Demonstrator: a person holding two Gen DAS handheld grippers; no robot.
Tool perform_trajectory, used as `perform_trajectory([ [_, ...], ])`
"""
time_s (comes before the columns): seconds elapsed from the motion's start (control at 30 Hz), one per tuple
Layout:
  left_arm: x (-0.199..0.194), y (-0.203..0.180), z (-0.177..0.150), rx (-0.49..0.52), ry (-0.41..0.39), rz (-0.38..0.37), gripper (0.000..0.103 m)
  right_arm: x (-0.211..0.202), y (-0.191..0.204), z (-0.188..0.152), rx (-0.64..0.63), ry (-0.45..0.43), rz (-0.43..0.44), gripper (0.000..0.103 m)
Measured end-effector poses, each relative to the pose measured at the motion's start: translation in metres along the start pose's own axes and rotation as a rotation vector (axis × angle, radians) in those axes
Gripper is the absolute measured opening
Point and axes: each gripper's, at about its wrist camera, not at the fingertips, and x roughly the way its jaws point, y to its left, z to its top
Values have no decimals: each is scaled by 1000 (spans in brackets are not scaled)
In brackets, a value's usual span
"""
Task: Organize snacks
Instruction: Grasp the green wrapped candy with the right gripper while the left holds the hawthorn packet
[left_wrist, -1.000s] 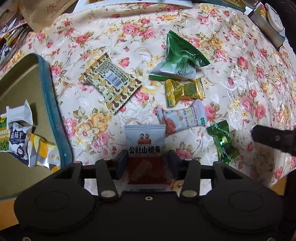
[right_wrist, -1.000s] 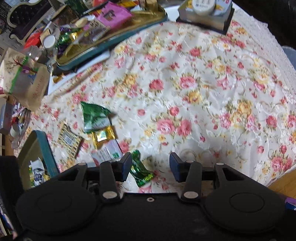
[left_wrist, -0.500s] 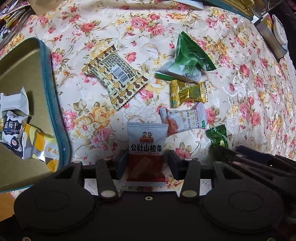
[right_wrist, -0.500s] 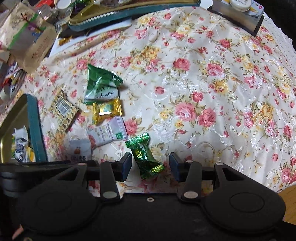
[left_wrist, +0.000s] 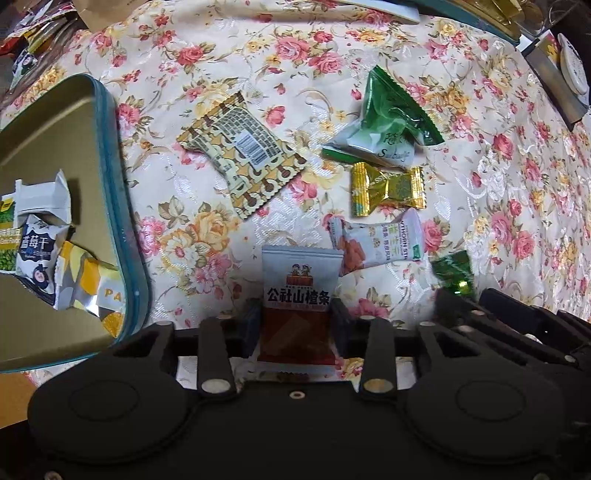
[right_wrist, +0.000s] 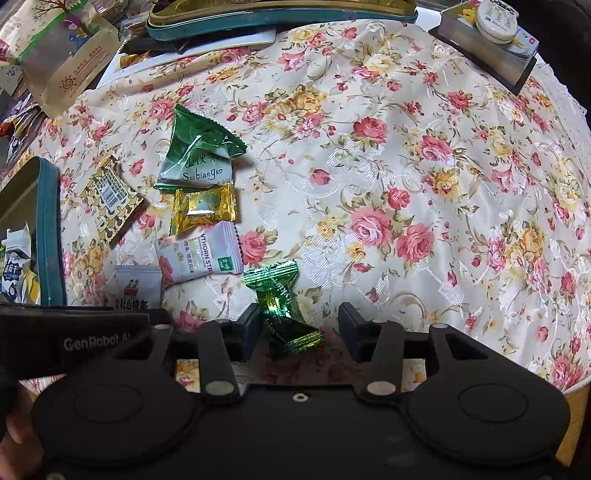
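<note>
My left gripper (left_wrist: 295, 321) is shut on a grey and red hawthorn snack packet (left_wrist: 297, 295), which lies on the floral cloth. My right gripper (right_wrist: 299, 325) is open around a green foil candy (right_wrist: 282, 306), whose lower end lies between the jaws. Further out lie a white hawthorn stick packet (left_wrist: 376, 242), a gold candy (left_wrist: 388, 188), a green and white Suibianguo packet (left_wrist: 388, 122) and a brown patterned packet (left_wrist: 243, 155). A teal-rimmed tin (left_wrist: 110, 155) at the left holds several snacks (left_wrist: 40, 236).
The right gripper's body (left_wrist: 517, 332) shows at the left view's lower right. A second tin (right_wrist: 280, 14), a paper bag (right_wrist: 62, 55) and a grey box (right_wrist: 487, 48) stand at the far edge. The table edge (right_wrist: 576, 398) is at the right.
My right gripper moved in over the green foil candy, which now lies between its jaws. My left gripper closed a little tighter on the red packet.
</note>
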Motion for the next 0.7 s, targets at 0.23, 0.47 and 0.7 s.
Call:
perform_trajectory([
  [0.23, 0, 16, 7, -67, 50, -74, 42, -9, -12, -1, 40, 2, 19, 23],
  [0.47, -28, 28, 16, -67, -21, -92, 42, -29, -25, 12, 104, -64, 49, 23],
  [0.7, -72, 38, 17, -50, -152, -65, 42, -47, -37, 25, 191, -119, 67, 19],
])
